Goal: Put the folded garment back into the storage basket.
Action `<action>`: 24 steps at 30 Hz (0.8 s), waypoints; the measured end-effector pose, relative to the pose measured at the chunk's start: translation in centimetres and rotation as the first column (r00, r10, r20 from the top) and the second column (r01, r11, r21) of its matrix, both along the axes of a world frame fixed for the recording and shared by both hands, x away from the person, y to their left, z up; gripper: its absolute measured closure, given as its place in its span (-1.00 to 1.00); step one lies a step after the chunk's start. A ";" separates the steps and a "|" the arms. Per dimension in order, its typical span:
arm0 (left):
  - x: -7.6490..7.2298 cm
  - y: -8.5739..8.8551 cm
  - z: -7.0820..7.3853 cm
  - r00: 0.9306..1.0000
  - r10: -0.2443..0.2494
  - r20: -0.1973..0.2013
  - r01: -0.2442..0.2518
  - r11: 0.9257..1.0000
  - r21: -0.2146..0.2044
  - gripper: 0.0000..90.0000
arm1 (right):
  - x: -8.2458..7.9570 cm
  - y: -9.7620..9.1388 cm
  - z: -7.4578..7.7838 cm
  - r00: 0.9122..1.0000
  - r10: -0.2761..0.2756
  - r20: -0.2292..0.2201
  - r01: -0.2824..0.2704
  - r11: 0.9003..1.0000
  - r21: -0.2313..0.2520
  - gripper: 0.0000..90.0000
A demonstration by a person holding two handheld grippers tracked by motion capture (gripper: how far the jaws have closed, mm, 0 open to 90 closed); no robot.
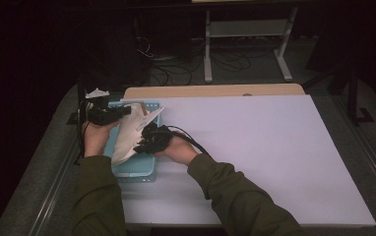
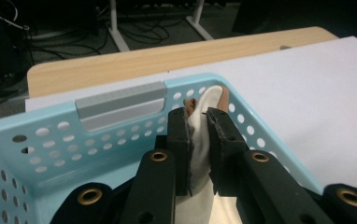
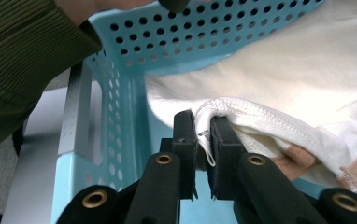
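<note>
Clamped on a cream-white cotton garment with stitched hems (image 1: 129,132): both the left gripper (image 2: 199,122) and the right gripper (image 3: 203,123), each pair of black jaws pinching a fold of the fabric. Stretched between the two grippers over a light blue perforated plastic basket (image 1: 139,172), at the near left of the white table top (image 1: 274,147), with the cloth's lower part hanging inside it.

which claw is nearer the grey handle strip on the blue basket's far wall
Left. The left claw, shut on the white garment, sits just below that grey handle strip. The right claw grips the garment's hem farther back, over the blue basket, nearer the person.
</note>
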State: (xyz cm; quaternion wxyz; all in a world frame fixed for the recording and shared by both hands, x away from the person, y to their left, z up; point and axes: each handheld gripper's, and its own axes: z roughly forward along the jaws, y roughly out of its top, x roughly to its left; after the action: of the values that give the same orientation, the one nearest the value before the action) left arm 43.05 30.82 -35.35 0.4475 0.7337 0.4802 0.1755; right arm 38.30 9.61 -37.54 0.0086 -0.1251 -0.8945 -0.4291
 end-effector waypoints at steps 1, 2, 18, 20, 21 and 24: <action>0.0 0.0 -0.1 1.000 -0.001 -0.005 0.001 1.000 0.004 0.76 | 0.0 0.0 -0.1 1.000 0.006 -0.006 -0.006 1.000 -0.005 0.80; 0.1 0.1 -0.2 1.000 -0.002 -0.007 0.002 1.000 0.006 0.76 | -0.1 0.0 -0.1 1.000 0.008 -0.004 -0.008 1.000 -0.010 0.79; 0.6 -0.2 -1.3 0.998 -0.029 -0.064 0.029 1.000 -0.003 0.76 | -0.5 -2.1 0.1 0.999 0.032 -0.044 -0.032 0.999 0.007 0.54; 0.6 -0.1 -1.3 0.998 -0.028 -0.063 0.028 1.000 -0.002 0.76 | -0.5 -2.7 0.3 0.999 0.021 -0.042 -0.020 1.000 0.023 0.50; 0.6 -0.1 -1.3 0.998 -0.026 -0.063 0.026 1.000 -0.004 0.76 | -0.5 -2.9 0.4 0.999 0.013 -0.045 -0.011 1.000 0.027 0.49; 0.7 -0.1 -1.5 0.998 -0.017 -0.060 0.017 1.000 0.005 0.75 | -0.6 -4.2 0.9 0.999 -0.003 -0.043 0.005 0.999 0.048 0.40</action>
State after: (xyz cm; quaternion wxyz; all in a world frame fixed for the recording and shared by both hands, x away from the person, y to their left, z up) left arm 43.78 30.75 -36.80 0.4325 0.7438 0.4868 0.1507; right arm 37.73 5.43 -36.62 0.0298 -0.1358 -0.8833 -0.4477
